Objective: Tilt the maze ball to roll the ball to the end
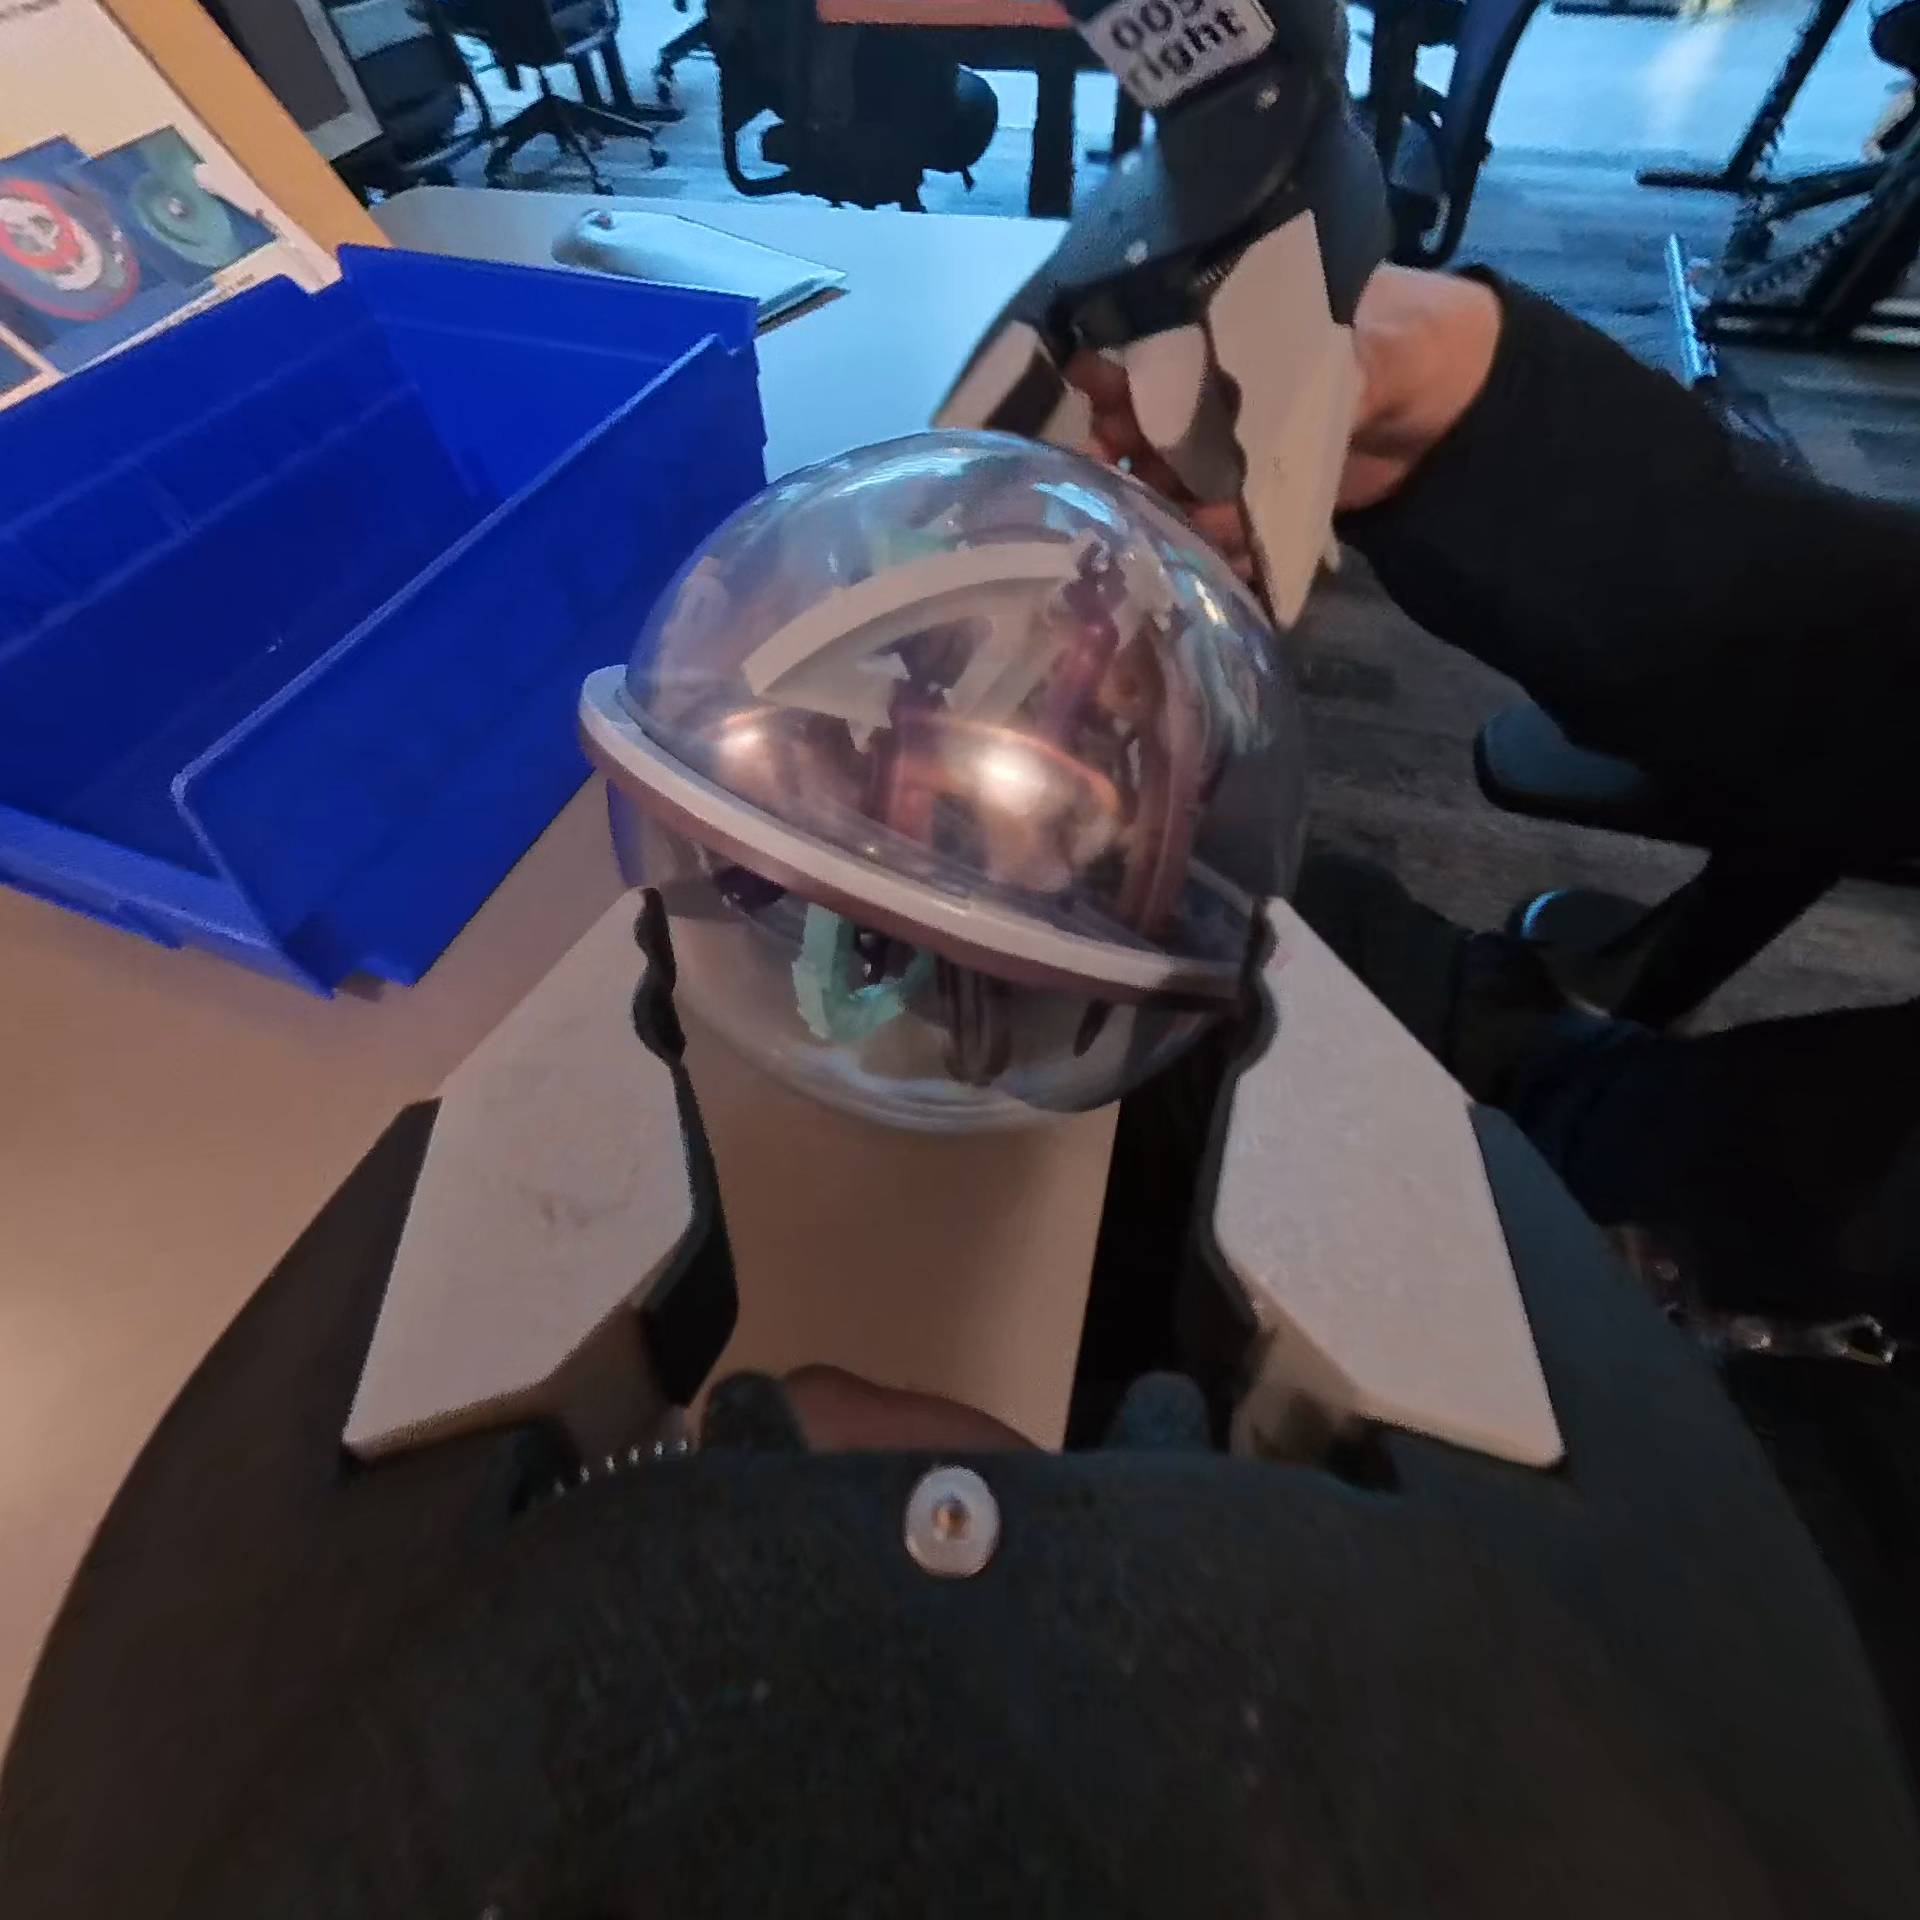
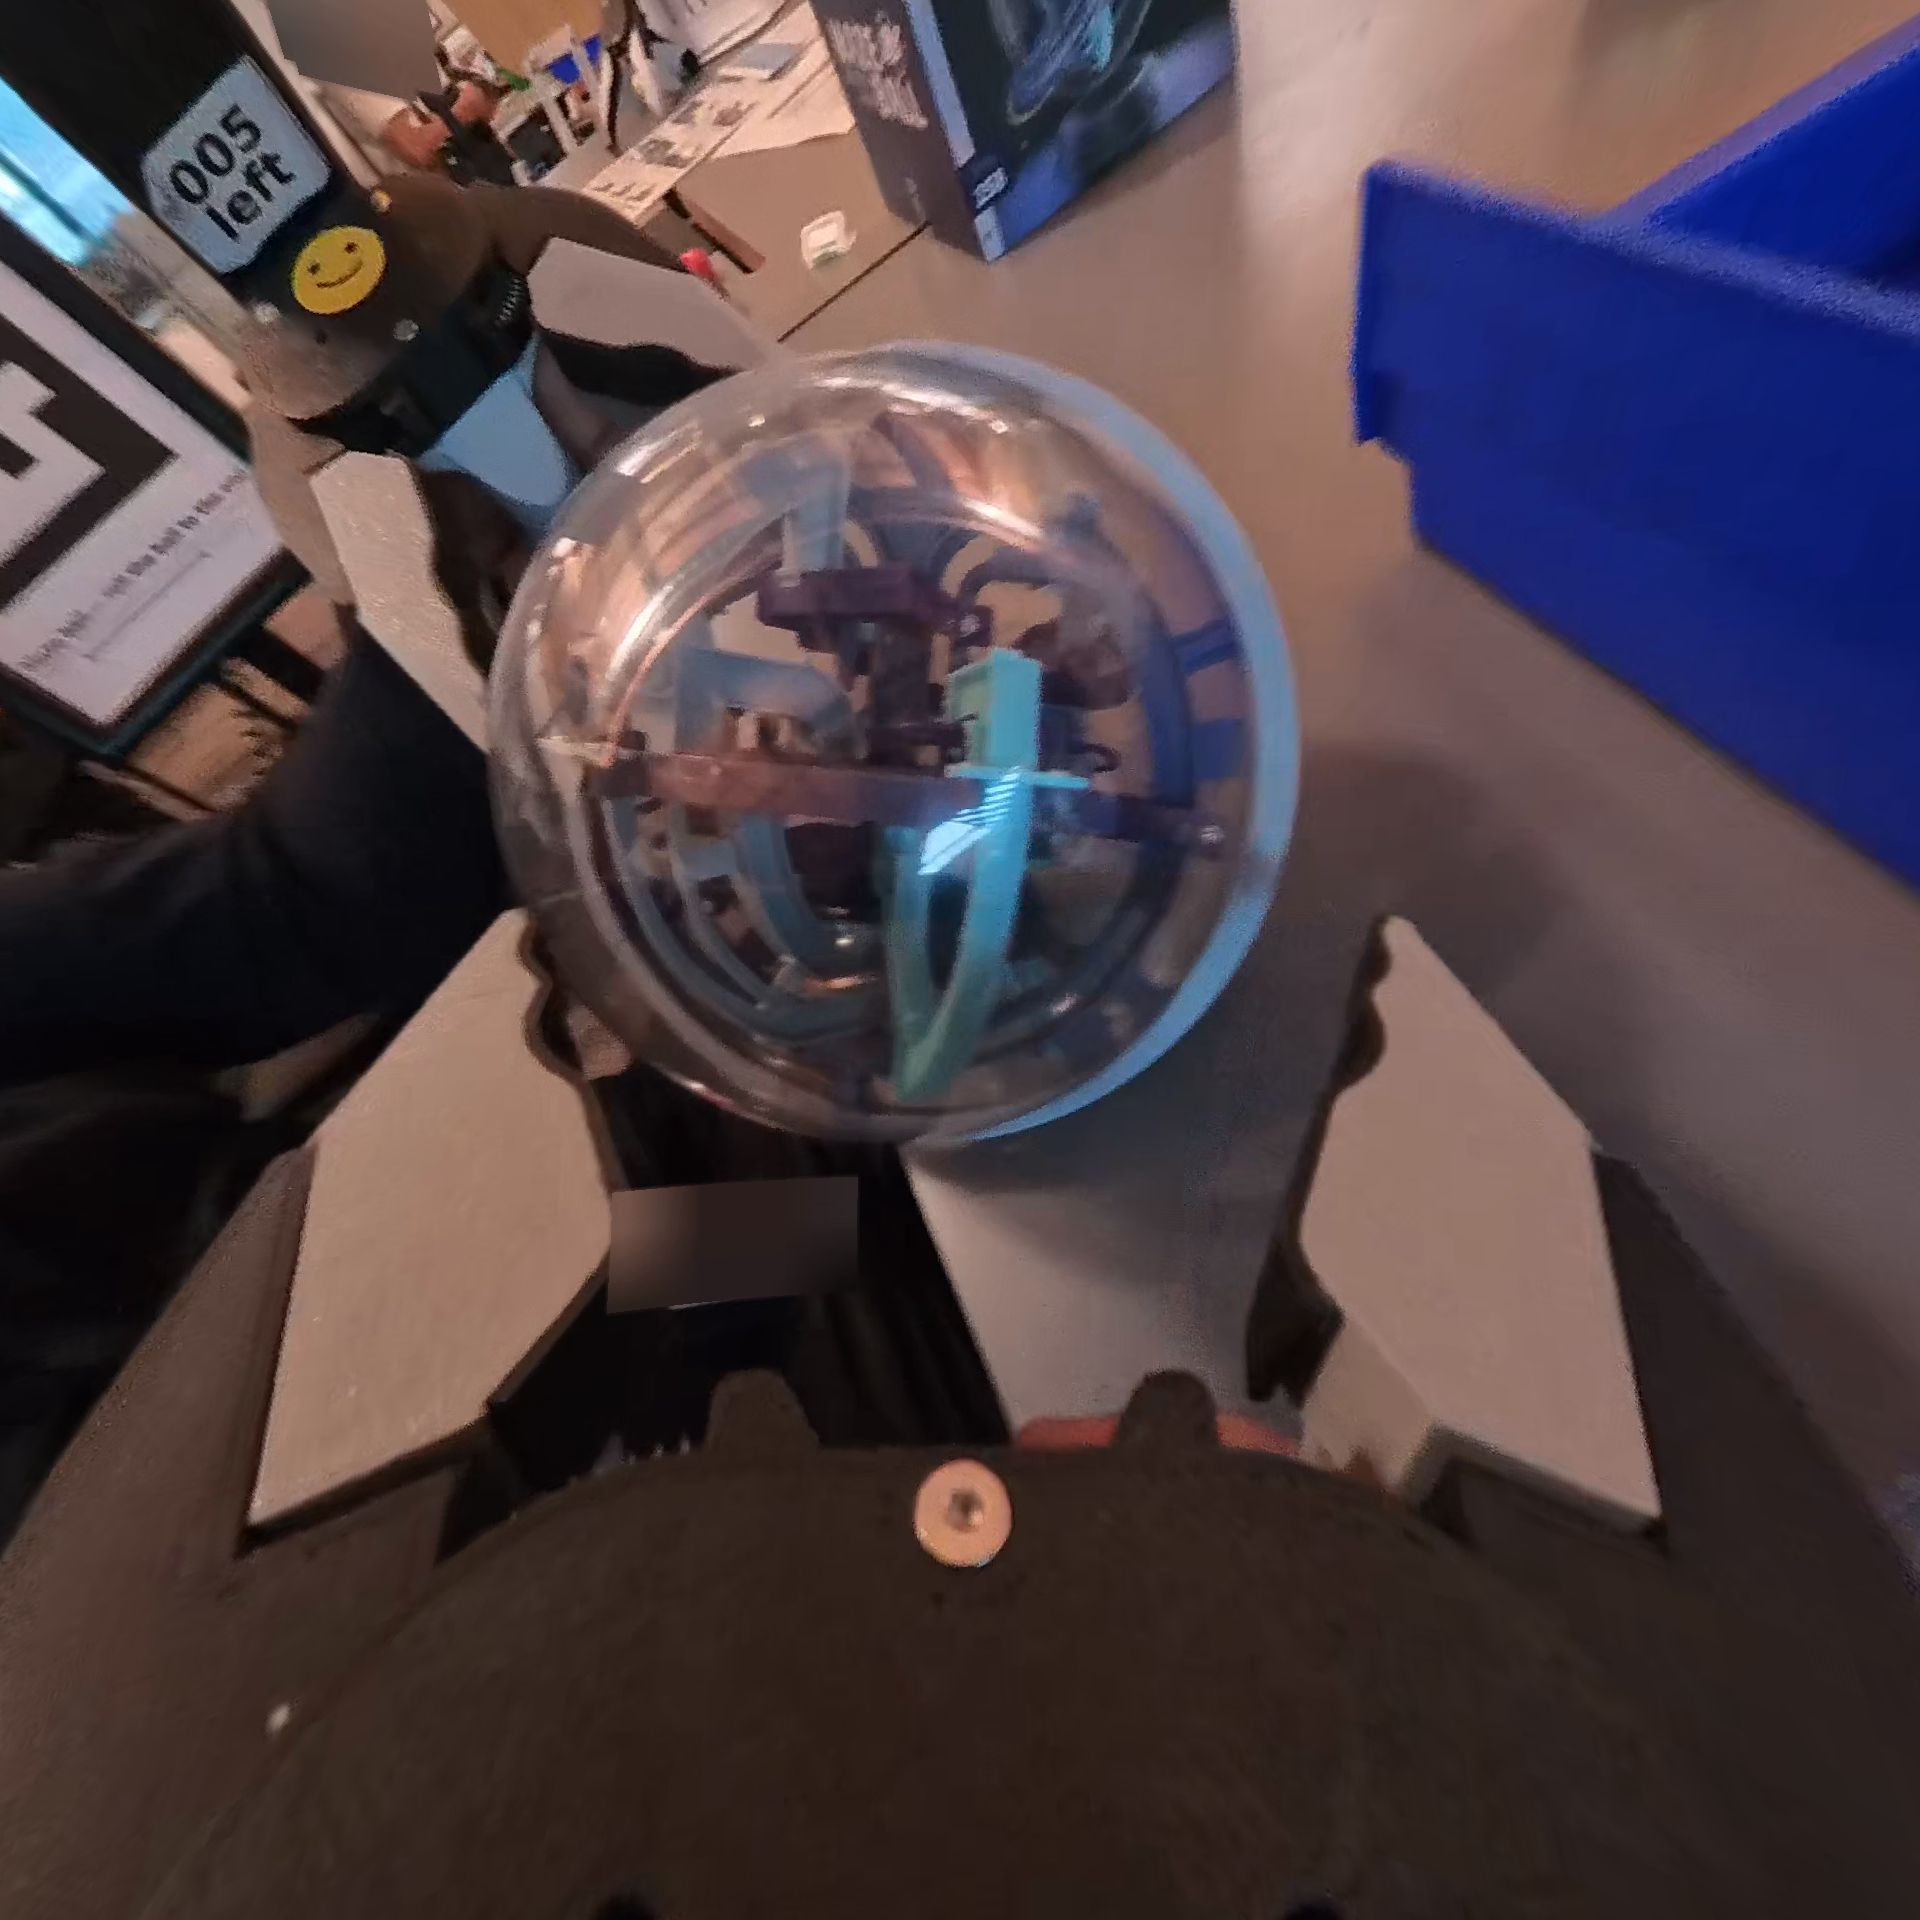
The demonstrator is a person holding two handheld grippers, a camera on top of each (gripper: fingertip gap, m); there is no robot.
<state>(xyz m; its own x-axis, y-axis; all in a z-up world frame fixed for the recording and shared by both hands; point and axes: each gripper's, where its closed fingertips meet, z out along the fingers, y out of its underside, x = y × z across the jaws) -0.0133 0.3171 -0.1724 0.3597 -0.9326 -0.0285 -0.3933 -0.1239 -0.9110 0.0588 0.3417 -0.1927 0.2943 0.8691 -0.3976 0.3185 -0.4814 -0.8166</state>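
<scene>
The maze ball (image 1: pixel 935 748) is a clear sphere with a white equator ring and purple, teal and white tracks inside. My left gripper (image 1: pixel 953 945) is shut on its lower half, one finger on each side, and holds it above the table edge. My right gripper (image 2: pixel 951 966) is open around the maze ball (image 2: pixel 894 748). Its left fingertip (image 2: pixel 530 977) is at the sphere's edge and its right fingertip (image 2: pixel 1382 966) stands apart from it. In the left wrist view the right gripper (image 1: pixel 1143 436) is behind the sphere's far top. I cannot make out the small ball inside.
A blue bin (image 1: pixel 312 623) stands on the beige table (image 1: pixel 156 1143) to the left of the sphere; it also shows in the right wrist view (image 2: pixel 1662 468). A dark printed box (image 2: pixel 1039 104) stands farther back. A black sleeve (image 1: pixel 1662 644) is on the right. Office chairs stand beyond the table.
</scene>
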